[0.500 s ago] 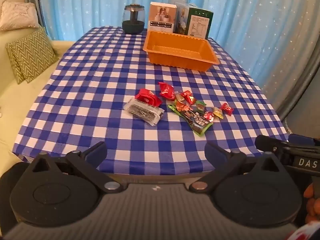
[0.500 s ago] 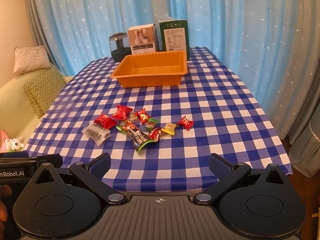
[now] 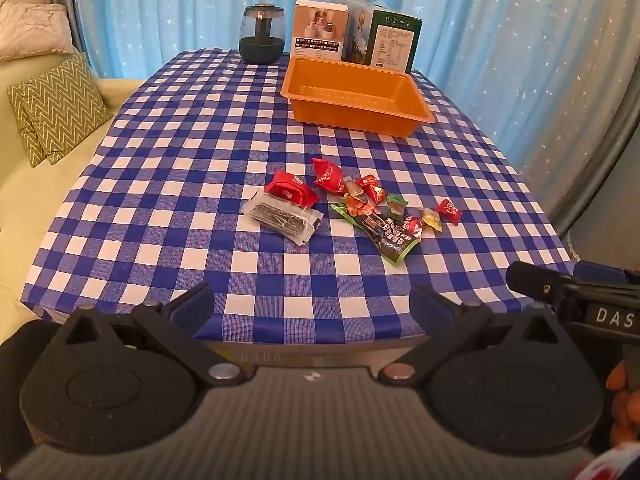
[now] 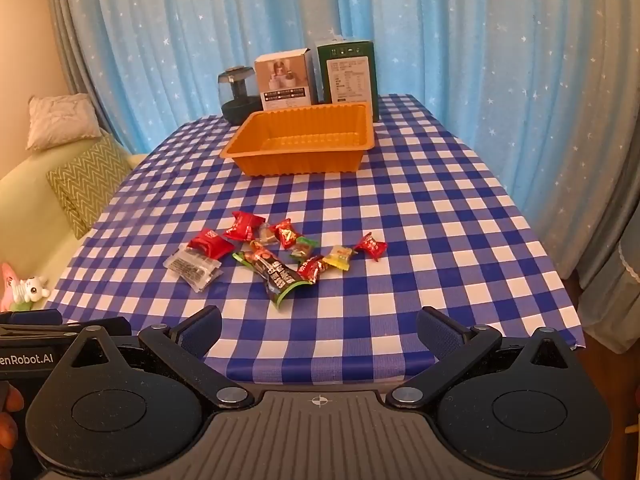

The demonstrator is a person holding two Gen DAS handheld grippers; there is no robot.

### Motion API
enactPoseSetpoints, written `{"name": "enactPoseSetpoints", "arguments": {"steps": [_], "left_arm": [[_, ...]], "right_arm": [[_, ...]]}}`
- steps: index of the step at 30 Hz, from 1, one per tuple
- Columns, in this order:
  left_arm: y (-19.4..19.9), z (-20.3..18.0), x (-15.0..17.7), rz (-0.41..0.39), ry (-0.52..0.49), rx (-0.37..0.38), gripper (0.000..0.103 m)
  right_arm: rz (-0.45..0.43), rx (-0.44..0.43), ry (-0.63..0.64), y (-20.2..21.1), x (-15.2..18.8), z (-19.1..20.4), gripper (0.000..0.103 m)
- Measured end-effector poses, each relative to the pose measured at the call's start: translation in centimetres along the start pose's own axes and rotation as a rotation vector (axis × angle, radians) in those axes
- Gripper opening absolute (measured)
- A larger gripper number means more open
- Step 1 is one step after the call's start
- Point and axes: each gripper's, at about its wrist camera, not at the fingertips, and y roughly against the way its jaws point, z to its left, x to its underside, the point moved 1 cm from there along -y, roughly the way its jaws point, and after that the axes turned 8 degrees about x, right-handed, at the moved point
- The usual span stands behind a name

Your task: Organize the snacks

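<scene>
Nothing has moved: your left gripper (image 3: 312, 304) and right gripper (image 4: 319, 330) hover at the desk (image 4: 440, 216) edge, fingers spread, empty. Snacks (image 4: 276, 254) lie mid-desk, orange tray (image 4: 300, 140) empty behind. Next, pick one wrapper.

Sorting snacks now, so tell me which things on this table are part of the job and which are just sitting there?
For the job: the loose snack packets; the empty orange tray.

Just lying about: the dark jar; the white box; the green box.
</scene>
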Motion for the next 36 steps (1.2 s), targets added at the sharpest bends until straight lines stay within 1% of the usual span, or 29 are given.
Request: {"name": "enactPoseSetpoints", "arguments": {"steps": [13,16,36], "left_arm": [[-0.22,0.04,-0.13,-0.001,0.001,0.001,0.103],[0.4,-0.02,-0.3,-0.003,0.005,0.005,0.103],[0.58,0.02,-0.27,-0.004,0.006,0.007,0.103]], "right_arm": [[-0.001,0.0,-0.001,0.15,-0.07,-0.05,0.103],[-0.002,0.002,0.0,0.12,-0.15,-0.02,0.103],[-0.003,0.001,0.001,0.19,-0.06,0.0,0.103]]}}
